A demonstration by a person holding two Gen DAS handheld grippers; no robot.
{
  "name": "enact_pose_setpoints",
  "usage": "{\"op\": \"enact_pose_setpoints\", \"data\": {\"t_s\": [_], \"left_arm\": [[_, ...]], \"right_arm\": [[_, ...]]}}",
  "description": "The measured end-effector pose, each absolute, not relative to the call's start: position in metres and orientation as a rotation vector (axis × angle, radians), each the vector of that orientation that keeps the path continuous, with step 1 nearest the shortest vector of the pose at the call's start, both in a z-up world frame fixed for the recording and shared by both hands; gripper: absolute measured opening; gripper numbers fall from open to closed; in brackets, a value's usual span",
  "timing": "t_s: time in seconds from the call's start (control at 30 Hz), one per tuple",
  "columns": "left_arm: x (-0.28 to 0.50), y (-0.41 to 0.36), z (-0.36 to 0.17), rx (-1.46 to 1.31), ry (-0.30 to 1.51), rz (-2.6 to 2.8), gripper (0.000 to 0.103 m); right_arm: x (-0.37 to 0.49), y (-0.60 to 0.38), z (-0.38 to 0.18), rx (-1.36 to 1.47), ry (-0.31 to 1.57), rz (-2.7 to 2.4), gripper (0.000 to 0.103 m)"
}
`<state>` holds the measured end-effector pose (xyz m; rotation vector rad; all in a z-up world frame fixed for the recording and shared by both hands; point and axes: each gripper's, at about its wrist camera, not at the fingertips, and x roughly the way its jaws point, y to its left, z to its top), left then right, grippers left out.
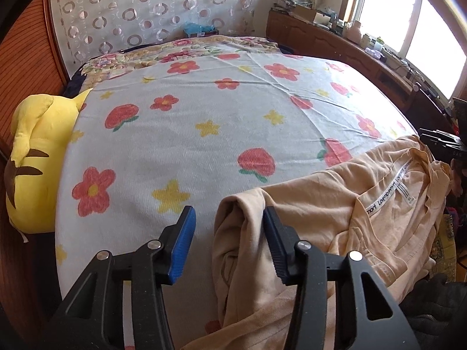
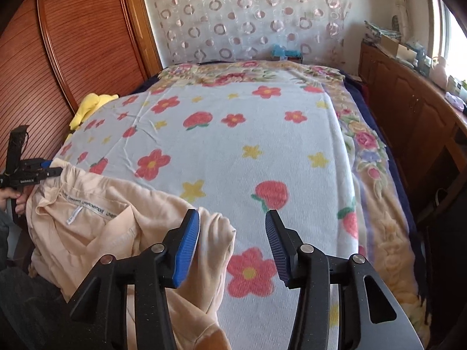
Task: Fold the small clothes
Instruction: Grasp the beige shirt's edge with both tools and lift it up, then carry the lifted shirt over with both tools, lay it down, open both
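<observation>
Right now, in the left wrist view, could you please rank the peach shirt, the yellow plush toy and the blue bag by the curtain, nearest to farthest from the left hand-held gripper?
1. Peach shirt: a fold lies between the fingers of the left hand-held gripper, rest spreads right.
2. Yellow plush toy: at the bed's left edge.
3. Blue bag: past the bed's far end, below the curtain.

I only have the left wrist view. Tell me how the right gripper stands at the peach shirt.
Observer: The right gripper is open; a fold of the peach cotton shirt lies by its blue pad, unpinched.
Operator: Report what else lies in its gap.
Observer: The flowered white sheet, with a red flower print.
Operator: Now give me the bed's right edge.
Observer: A rose-patterned blanket runs along it.
</observation>
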<state>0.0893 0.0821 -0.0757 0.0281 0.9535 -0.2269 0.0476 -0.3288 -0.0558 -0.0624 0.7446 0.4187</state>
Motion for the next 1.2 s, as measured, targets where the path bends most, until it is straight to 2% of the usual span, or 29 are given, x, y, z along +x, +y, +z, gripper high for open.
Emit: {"op": "enact_pose_setpoints", "data": {"t_s": [0.17, 0.37, 0.4, 0.43, 0.47, 0.5, 0.53, 0.63, 0.9, 1.2], "left_arm": [[0.091, 0.082, -0.079, 0.016, 0.968, -0.237, 0.049], [0.090, 0.080, -0.078, 0.016, 0.964, -0.248, 0.044], [0.090, 0.079, -0.078, 0.014, 0.963, -0.258, 0.037], [0.089, 0.078, -0.078, 0.000, 0.964, -0.285, 0.023], [0.088, 0.077, -0.077, -0.010, 0.965, -0.305, 0.016], [0.086, 0.074, -0.076, -0.004, 0.961, -0.312, 0.010], [0.081, 0.070, -0.073, 0.023, 0.950, -0.301, 0.009], [0.056, 0.065, -0.049, 0.015, 0.861, -0.326, 0.009], [-0.016, 0.104, 0.077, -0.161, 0.501, -0.373, 0.008], [-0.077, 0.115, 0.198, -0.094, 0.174, -0.328, 0.008]], "right_arm": [[0.058, -0.325, -0.070, -0.061, 0.825, 0.459, 0.049], [0.066, -0.320, -0.072, -0.061, 0.844, 0.524, 0.049], [0.067, -0.318, -0.072, -0.069, 0.847, 0.532, 0.049], [0.068, -0.316, -0.073, -0.081, 0.848, 0.541, 0.048], [0.068, -0.314, -0.073, -0.093, 0.848, 0.548, 0.044], [0.068, -0.311, -0.074, -0.104, 0.850, 0.561, 0.023], [0.067, -0.307, -0.076, -0.116, 0.858, 0.586, 0.014], [0.054, -0.303, -0.071, -0.133, 0.814, 0.614, 0.009], [-0.029, -0.337, 0.031, -0.071, 0.487, 0.601, 0.008], [-0.103, -0.344, 0.164, -0.136, 0.157, 0.622, 0.008]]}}
